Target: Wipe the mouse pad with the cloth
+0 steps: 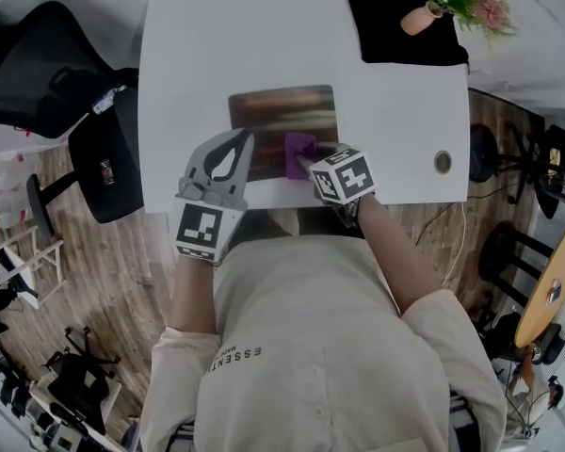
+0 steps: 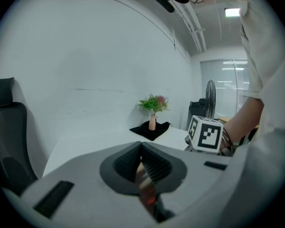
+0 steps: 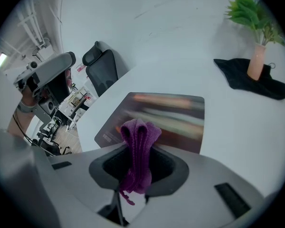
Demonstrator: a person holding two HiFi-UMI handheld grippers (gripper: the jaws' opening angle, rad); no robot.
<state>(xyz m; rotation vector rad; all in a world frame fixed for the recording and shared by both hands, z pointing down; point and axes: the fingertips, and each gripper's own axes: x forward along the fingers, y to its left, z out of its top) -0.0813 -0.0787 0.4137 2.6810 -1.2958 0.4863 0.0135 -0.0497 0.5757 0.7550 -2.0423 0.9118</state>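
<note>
A dark mouse pad (image 1: 282,111) with blurred coloured print lies in the middle of the white table (image 1: 198,55). My left gripper (image 1: 241,145) is at the pad's near left part, and in the left gripper view it (image 2: 142,167) is shut on a thin strip of the mouse pad (image 2: 145,186), seen edge-on. My right gripper (image 1: 308,161) is shut on a folded purple cloth (image 1: 298,149) over the pad's near edge. In the right gripper view the cloth (image 3: 140,137) sticks up from the right gripper (image 3: 137,163), with the mouse pad (image 3: 175,115) just beyond.
A black cloth (image 1: 395,40) with a small vase of green plant (image 1: 422,15) lies at the table's far right corner. A round grommet (image 1: 442,162) sits near the right front edge. A black office chair (image 1: 47,73) stands left of the table.
</note>
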